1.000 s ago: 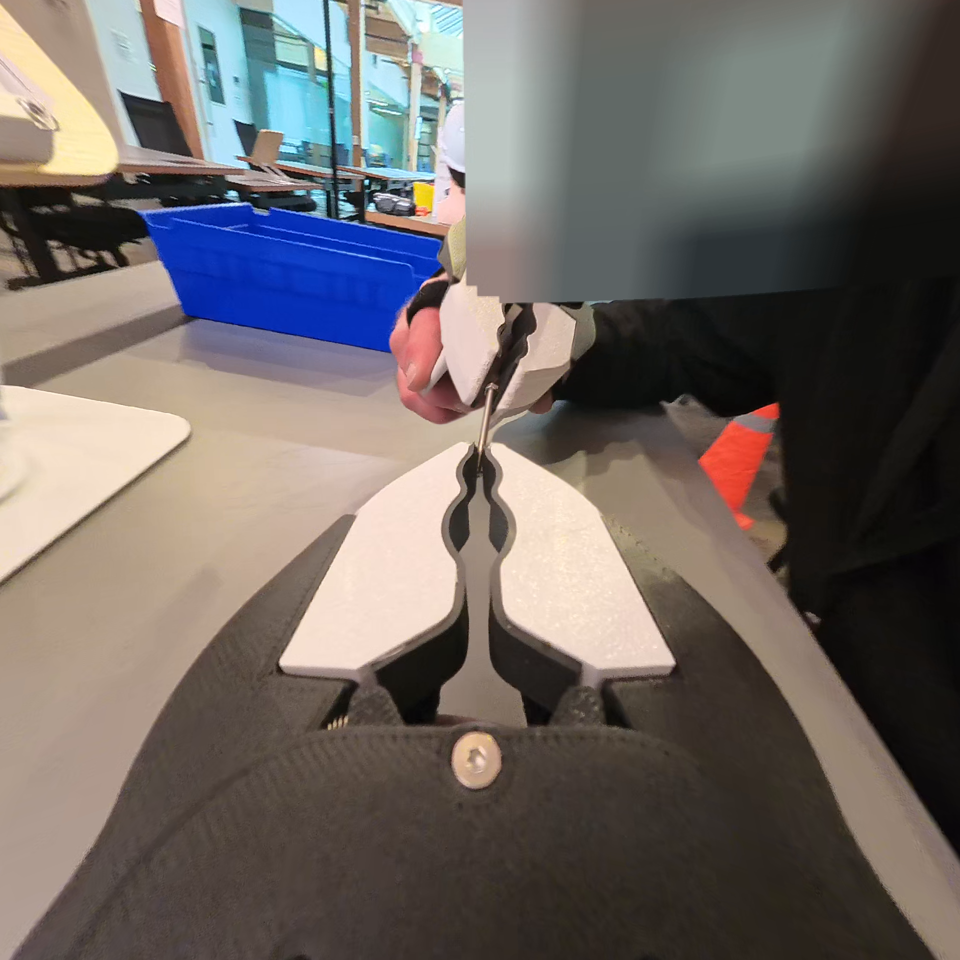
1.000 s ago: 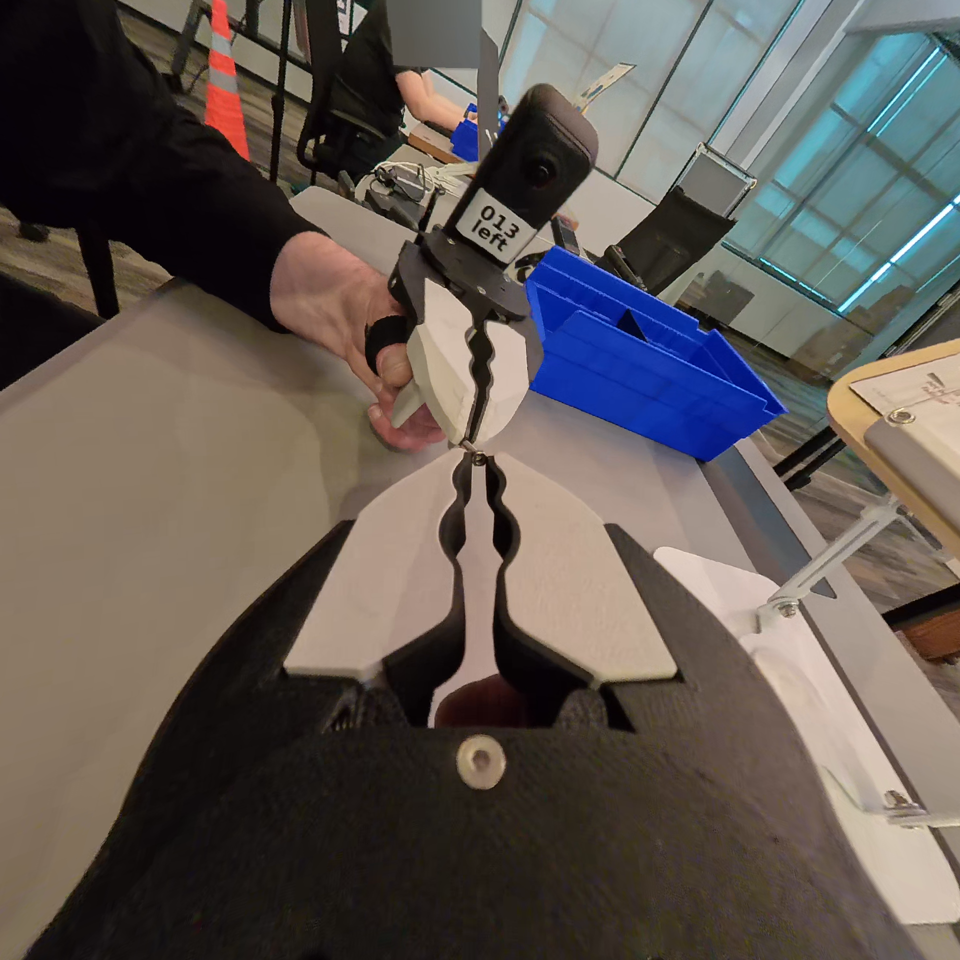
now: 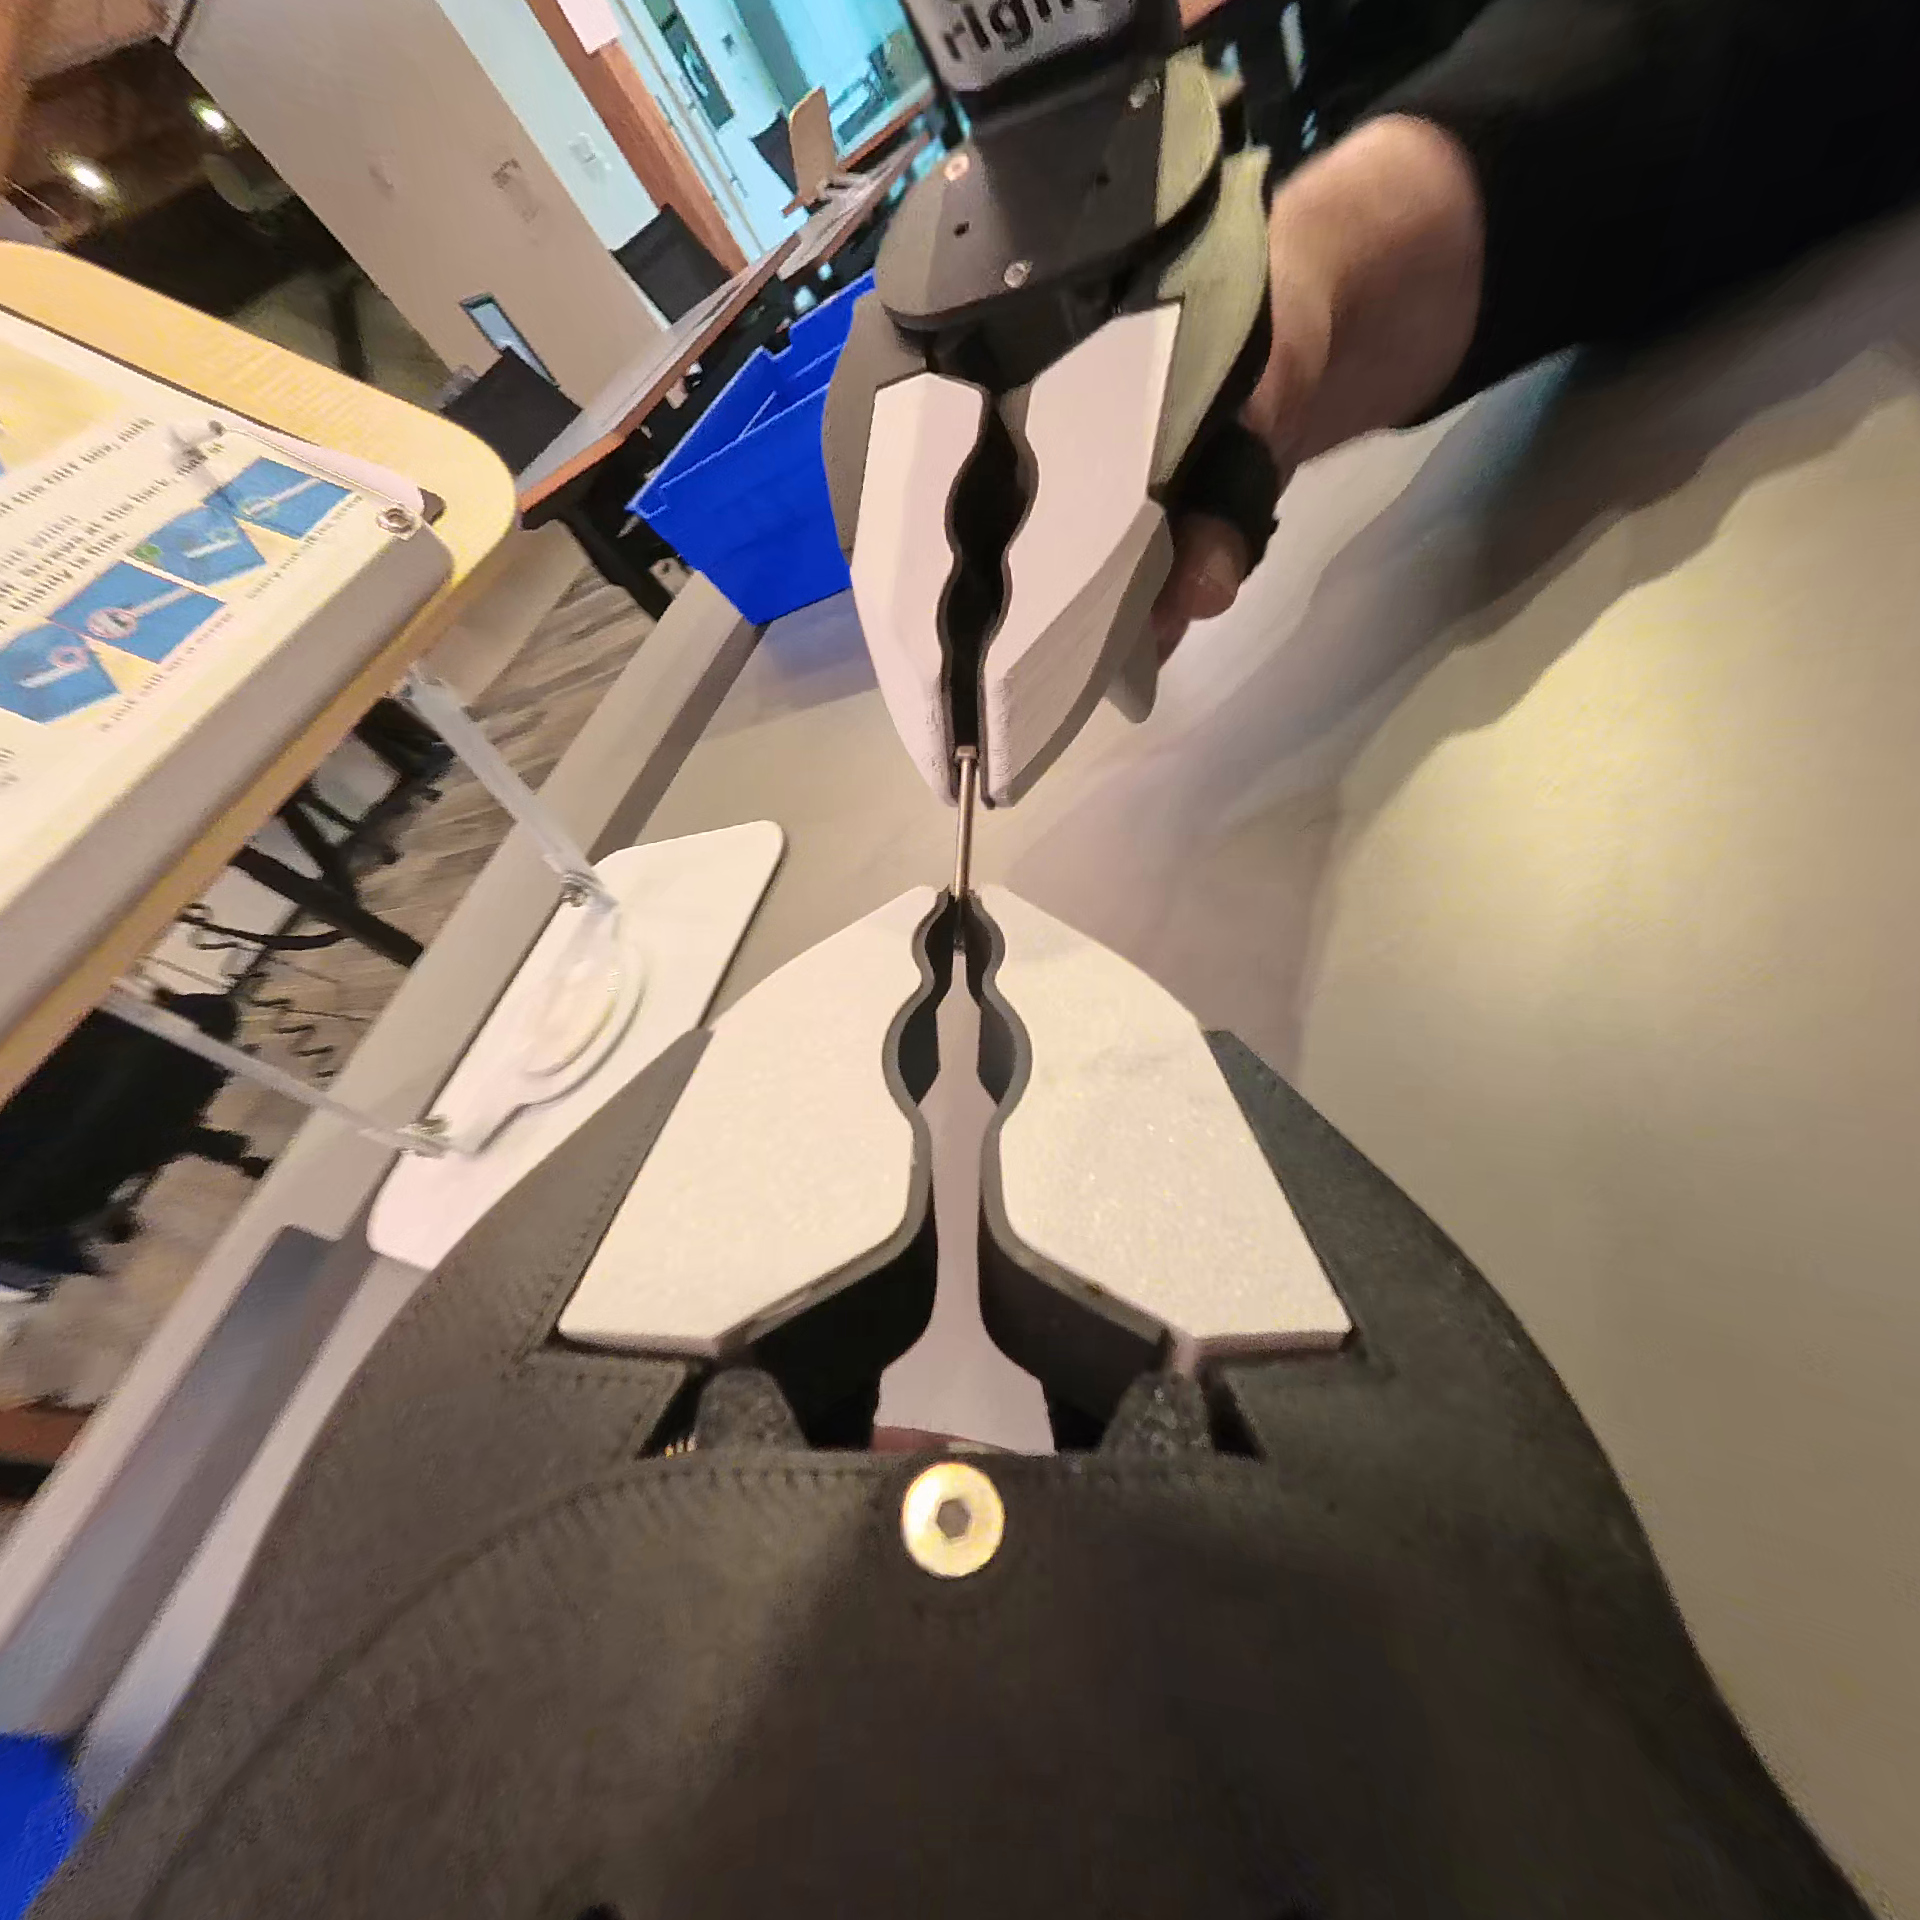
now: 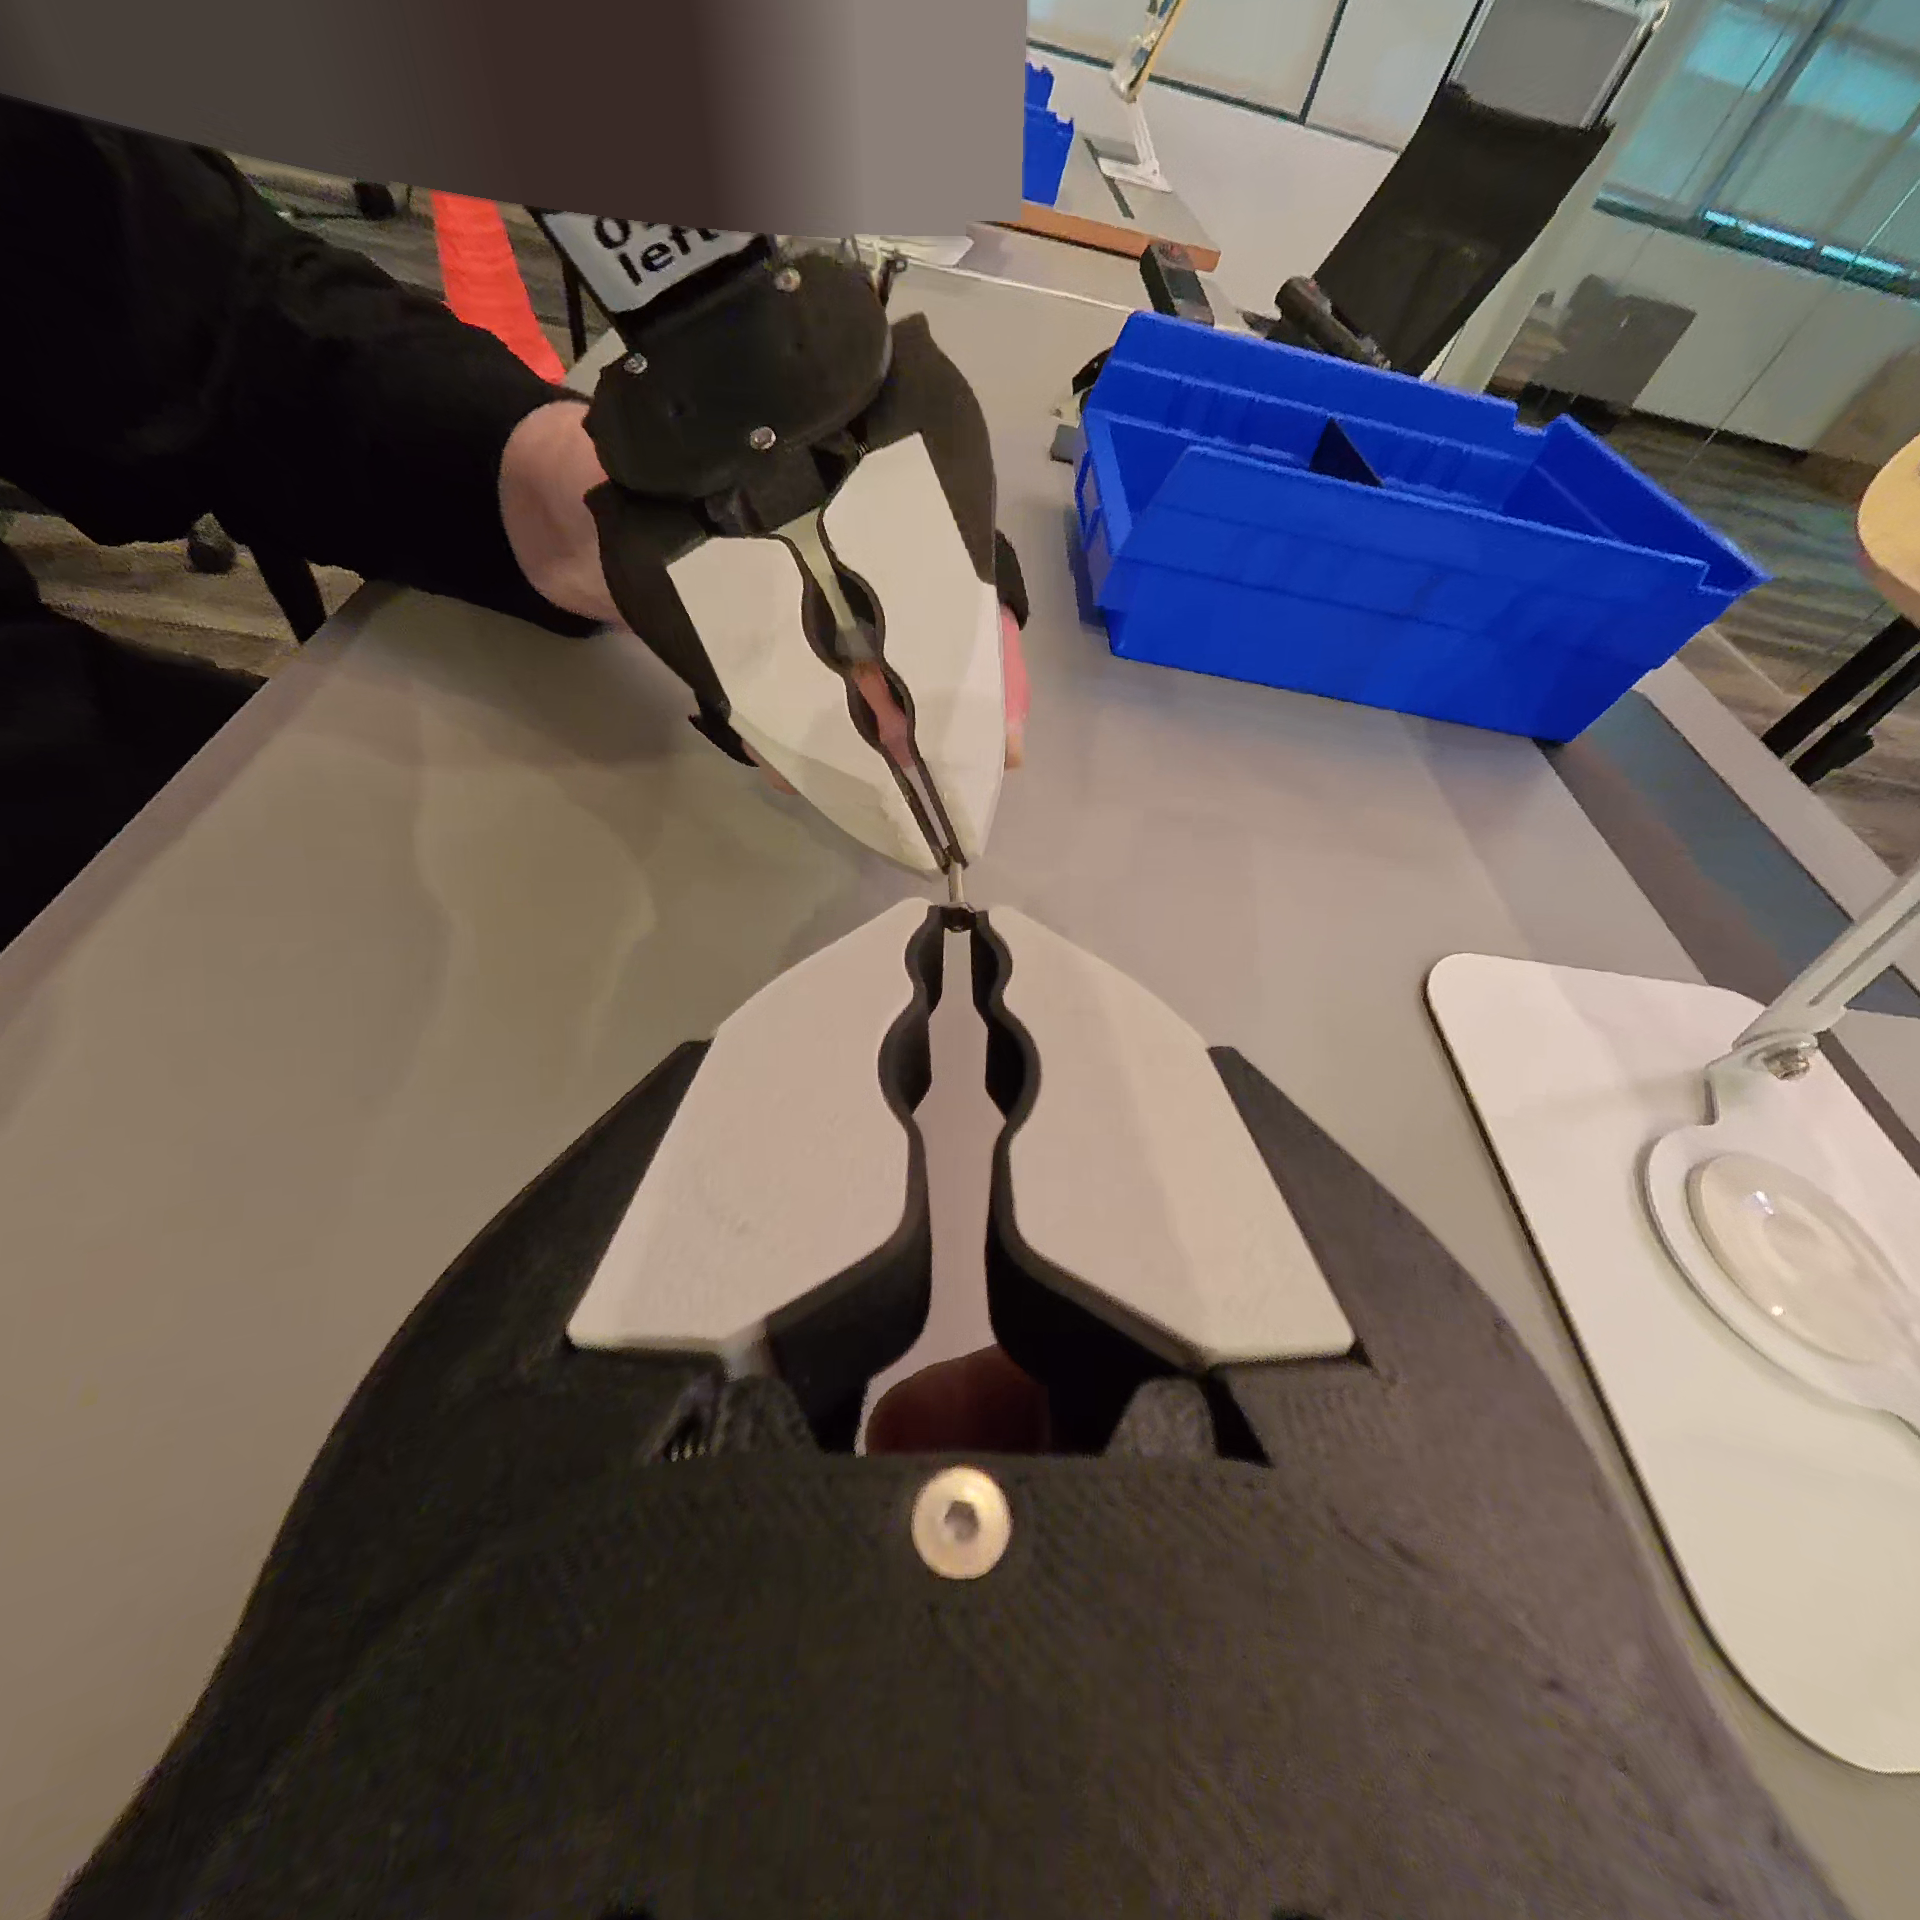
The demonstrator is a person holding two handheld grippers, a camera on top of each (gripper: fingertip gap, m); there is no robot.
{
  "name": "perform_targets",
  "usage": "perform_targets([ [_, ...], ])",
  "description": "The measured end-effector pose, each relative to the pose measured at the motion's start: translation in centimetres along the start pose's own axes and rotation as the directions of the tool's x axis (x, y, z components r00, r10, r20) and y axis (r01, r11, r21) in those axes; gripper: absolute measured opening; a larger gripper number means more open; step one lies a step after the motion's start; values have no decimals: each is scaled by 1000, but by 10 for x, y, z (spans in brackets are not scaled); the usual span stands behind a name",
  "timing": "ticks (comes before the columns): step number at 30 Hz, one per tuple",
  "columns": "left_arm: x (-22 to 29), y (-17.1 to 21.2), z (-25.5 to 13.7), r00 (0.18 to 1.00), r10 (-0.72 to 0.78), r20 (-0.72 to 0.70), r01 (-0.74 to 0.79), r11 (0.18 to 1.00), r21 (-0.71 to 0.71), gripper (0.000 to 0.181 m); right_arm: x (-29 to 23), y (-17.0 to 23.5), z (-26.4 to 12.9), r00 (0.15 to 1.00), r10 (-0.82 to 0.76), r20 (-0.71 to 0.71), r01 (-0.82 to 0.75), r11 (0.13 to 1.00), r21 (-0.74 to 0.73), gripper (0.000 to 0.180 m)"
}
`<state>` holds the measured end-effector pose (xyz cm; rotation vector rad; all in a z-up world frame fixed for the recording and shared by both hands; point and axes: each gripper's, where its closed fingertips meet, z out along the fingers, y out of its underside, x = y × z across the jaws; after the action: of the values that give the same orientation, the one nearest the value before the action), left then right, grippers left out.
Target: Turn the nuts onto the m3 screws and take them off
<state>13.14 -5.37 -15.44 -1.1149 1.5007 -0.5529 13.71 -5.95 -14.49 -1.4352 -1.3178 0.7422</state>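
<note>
Above the grey worktop (image 4: pixel 416 935), the right tool (image 3: pixel 971 795) pinches a thin screw (image 3: pixel 964 831) at one end; the left tool (image 3: pixel 954 909) is closed on its other end, nut hidden.

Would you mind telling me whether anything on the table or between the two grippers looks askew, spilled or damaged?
Nothing stands out. The thin screw spans straight between the right gripper and the left gripper, both shut on its ends. The blue bin sits upright on the grey table, and nothing is spilled.
</note>
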Motion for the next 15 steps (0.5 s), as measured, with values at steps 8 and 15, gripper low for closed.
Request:
perform_targets([
  [8, -2, 8, 2, 986, 151, 75, -144, 986, -86, 1, 1, 4, 3, 999, 45, 3, -45, 999, -12, 5],
  [15, -5, 7, 1, 989, 120, 82, -114, 991, -74, 1, 2, 4, 3, 999, 49, -8, -50, 999, -12, 5],
])
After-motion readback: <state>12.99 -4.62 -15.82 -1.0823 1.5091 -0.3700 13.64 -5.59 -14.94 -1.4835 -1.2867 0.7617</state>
